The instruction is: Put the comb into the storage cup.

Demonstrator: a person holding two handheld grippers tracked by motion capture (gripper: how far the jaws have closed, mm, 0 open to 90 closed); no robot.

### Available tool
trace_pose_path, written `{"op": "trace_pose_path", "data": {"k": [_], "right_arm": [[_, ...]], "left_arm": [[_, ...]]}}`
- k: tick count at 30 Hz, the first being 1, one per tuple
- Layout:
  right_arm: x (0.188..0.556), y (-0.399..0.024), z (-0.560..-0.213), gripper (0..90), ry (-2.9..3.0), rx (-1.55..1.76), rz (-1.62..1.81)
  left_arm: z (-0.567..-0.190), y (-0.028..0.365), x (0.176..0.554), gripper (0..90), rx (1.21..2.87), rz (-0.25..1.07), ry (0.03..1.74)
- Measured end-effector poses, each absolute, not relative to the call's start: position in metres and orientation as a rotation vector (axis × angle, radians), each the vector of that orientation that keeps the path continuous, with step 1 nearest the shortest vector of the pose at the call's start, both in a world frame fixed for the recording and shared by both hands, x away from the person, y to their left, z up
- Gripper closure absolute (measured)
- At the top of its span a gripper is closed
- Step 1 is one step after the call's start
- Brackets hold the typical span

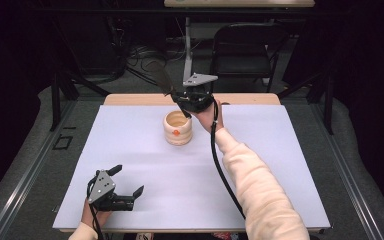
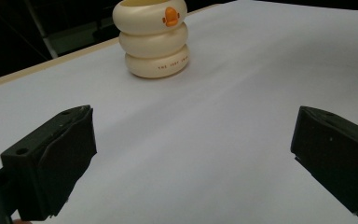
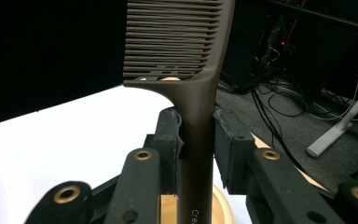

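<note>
A cream cup [image 1: 178,128] shaped like stacked rings, with an orange mark on its side, stands at the back middle of the white table sheet [image 1: 280,165]. My right gripper [image 1: 181,100] hovers just behind and above the cup's rim, shut on a dark comb [image 1: 161,77] whose toothed end points up and away. In the right gripper view both pads press the comb's handle [image 3: 198,140], with the cup's opening [image 3: 221,207] below. The left gripper [image 1: 129,180] rests near the front left edge, open and holding nothing. The left gripper view shows the cup [image 2: 151,39] far ahead.
A strip of wooden table edge [image 1: 130,99] shows behind the sheet. A black folding chair [image 1: 242,50] and a grey stand [image 1: 187,45] are behind the table, with cables on the floor. The right forearm in a cream sleeve [image 1: 260,190] crosses the sheet's right half.
</note>
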State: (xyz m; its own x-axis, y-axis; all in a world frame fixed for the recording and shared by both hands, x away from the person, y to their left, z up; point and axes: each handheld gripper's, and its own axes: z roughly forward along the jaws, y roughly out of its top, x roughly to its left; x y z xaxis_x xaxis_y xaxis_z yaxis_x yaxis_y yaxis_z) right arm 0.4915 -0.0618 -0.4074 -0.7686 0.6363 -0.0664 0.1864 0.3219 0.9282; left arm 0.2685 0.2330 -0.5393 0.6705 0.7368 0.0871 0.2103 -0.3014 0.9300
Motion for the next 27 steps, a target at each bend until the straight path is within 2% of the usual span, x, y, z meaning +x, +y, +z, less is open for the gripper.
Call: {"op": "trace_pose_path", "data": {"k": [15,27], "right_arm": [[0.496,-0.051,-0.413,71.9,2.153,0.706,1.474],[0.503,-0.039,-0.432,71.9,2.156,0.722,1.487]], "left_arm": [[-0.539,0.233,0.268,0.2,1.843,0.631,0.747],[-0.539,0.233,0.268,0.2,1.838,0.630,0.749]]}}
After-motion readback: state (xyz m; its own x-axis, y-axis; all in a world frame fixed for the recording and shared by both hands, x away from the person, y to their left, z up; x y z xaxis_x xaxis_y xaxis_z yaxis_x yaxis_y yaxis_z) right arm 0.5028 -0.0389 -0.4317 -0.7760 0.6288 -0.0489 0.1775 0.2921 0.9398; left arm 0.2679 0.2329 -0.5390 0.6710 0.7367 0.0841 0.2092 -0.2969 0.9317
